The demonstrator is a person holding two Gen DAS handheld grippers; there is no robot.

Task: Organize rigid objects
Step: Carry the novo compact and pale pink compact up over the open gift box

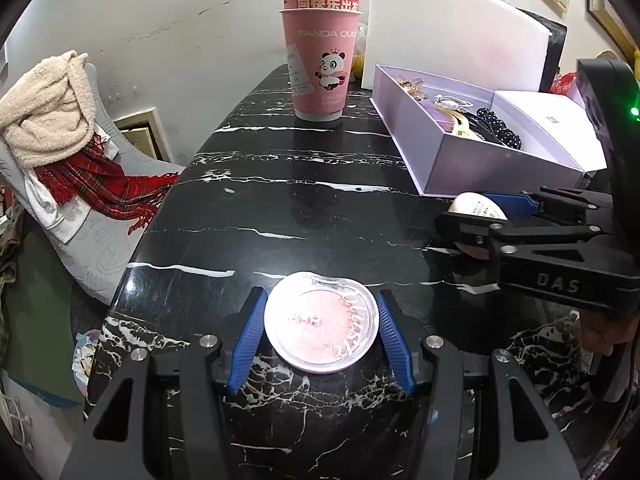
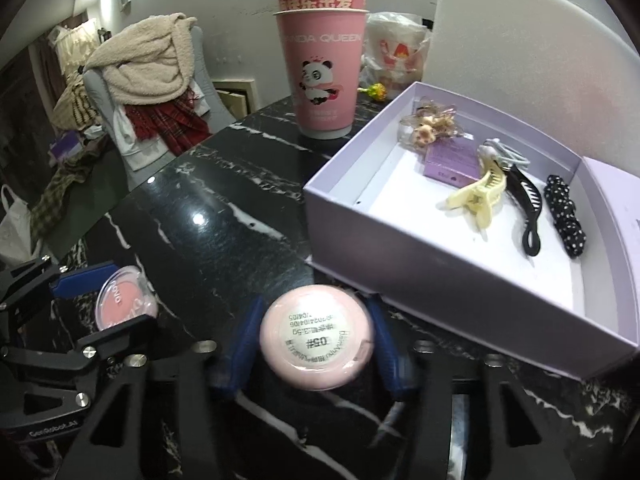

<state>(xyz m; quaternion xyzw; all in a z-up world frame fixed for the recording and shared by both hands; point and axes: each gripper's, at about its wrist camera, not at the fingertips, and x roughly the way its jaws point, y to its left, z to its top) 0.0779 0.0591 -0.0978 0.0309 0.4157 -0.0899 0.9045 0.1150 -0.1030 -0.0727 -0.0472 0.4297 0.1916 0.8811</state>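
**Two claws, two compacts on the counter**

Left wrist view: the left claw [image 1: 321, 328] points steeply down at the black marbled counter [image 1: 288, 208]. Its blue pads [image 1: 250, 340] pinch a clear-lidded blush [image 1: 321, 322] from both sides, the lid facing up. At far right the right claw [image 1: 476, 220] reaches in sideways, almost level in the picture, with a pale pink compact [image 1: 474, 206] between its fingers, just near of the lilac box [image 1: 472, 152]. Two stacked pink cups [image 1: 320, 48] stand at the far end of the counter, left of the box.

Right wrist view: the right claw [image 2: 318, 344] also tilts steeply down. The compact [image 2: 318, 344] sits between its blue pads [image 2: 382, 344], label side up, near the box's [image 2: 460, 272] near-left corner. The pads are blurred but lie against its rim, so the claw is pinching it. At the left edge, the left claw [image 2: 108, 304] holds the blush [image 2: 124, 300], tilted on edge in this picture. The box lies open on the right and holds a yellow clip [image 2: 480, 196], a black clip [image 2: 528, 212] and a dotted scrunchie [image 2: 566, 216]. The cups [image 2: 324, 60] stand far of it, to the left.
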